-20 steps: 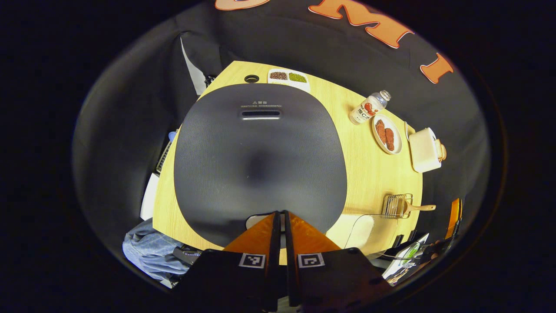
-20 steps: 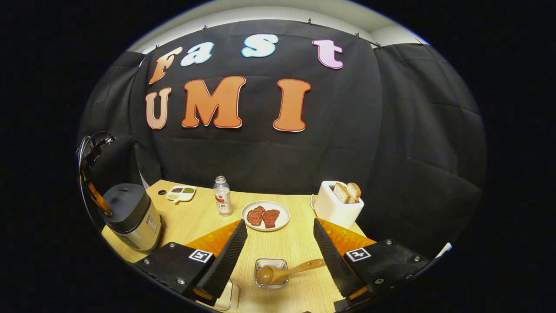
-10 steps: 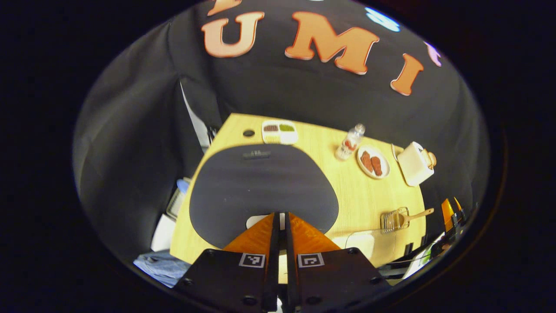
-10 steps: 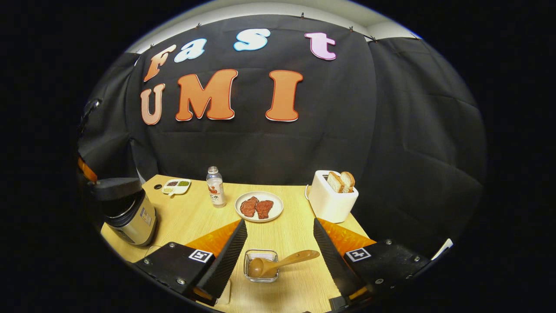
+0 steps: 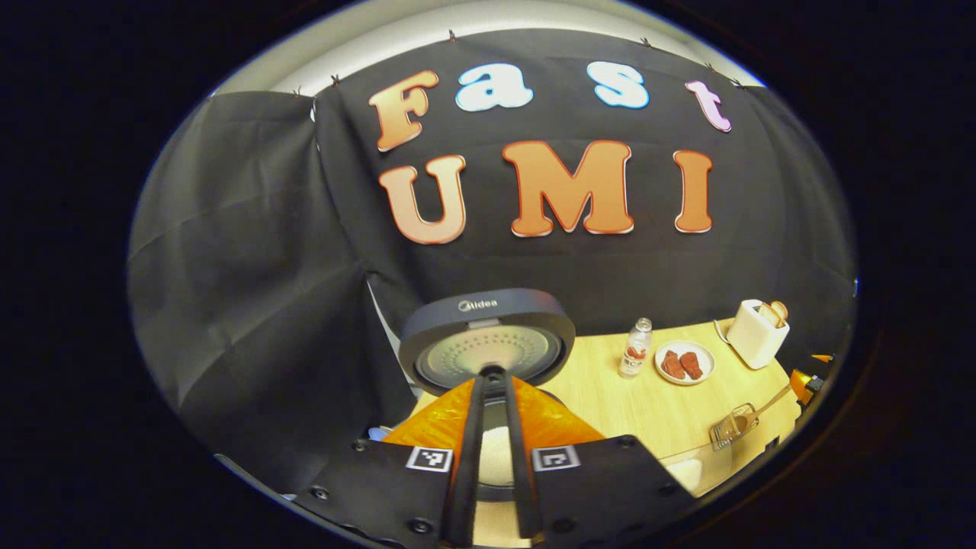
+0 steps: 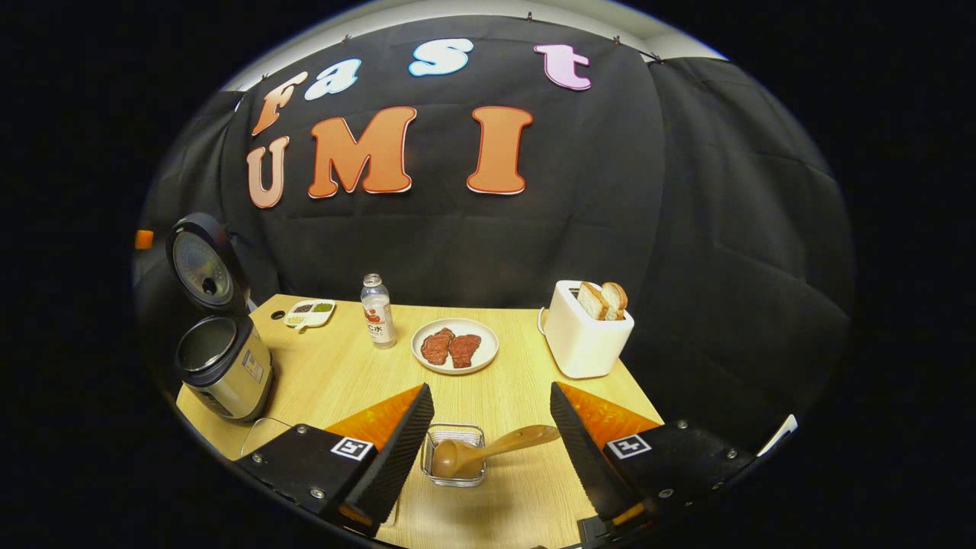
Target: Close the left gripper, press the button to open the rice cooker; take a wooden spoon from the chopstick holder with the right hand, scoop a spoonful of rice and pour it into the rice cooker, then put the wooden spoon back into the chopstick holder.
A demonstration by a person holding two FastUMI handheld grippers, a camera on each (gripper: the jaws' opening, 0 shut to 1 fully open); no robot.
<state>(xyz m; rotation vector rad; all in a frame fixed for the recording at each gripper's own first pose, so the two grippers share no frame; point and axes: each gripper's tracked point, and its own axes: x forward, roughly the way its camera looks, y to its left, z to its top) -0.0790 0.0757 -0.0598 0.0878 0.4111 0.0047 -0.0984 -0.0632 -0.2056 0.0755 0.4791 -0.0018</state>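
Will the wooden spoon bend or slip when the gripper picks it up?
Probably not bend: the wooden spoon looks like solid wood, so stiff and likely light. Its handle sticks out sideways over the chopstick holder, so it may pivot when lifted. The smooth, rounded handle could twist a little between the right gripper fingers.

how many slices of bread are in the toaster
2. Both slices stand side by side in the top of the toaster, at the table's far right. More could sit down inside the slots, unseen.
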